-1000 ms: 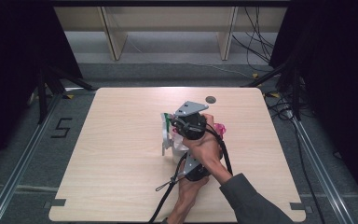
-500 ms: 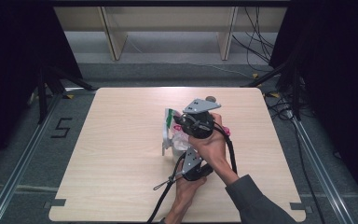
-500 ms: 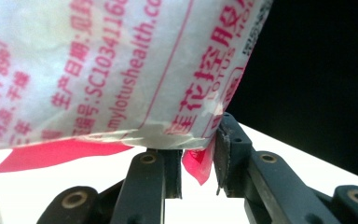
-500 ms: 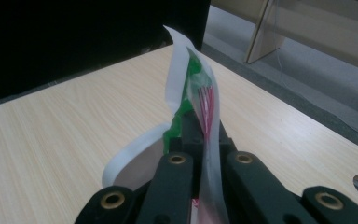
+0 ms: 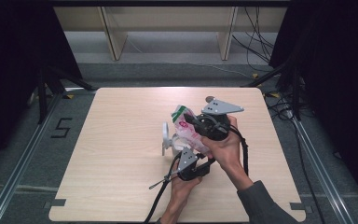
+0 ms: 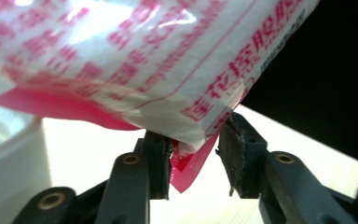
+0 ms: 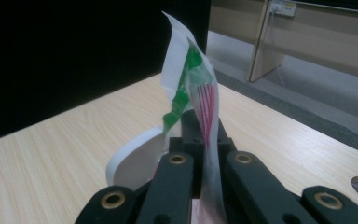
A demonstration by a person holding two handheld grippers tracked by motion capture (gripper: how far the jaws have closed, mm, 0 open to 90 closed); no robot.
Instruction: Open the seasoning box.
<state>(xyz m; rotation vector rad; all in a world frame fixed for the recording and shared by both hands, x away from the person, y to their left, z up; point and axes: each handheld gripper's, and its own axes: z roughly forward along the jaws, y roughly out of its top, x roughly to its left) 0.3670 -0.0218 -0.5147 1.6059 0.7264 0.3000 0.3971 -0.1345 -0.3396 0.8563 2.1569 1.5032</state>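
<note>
A white plastic packet with pink print and a green top edge hangs over the middle of the wooden table. My right gripper is shut on it; in the right gripper view the film stands up from between the closed jaws. My left gripper comes from below; its jaws have just been opening. In the left gripper view the packet's pink lower corner hangs in the gap and brushes one pad. A white cup stands just left of the packet.
A round hole sits in the tabletop behind the right gripper. Wooden shelf legs stand on the floor beyond the table, and cables lie at the far right. The cup's wall rises close by the left jaws.
The right gripper has carried the packet to the right. The left hand has hardly moved beneath it.
</note>
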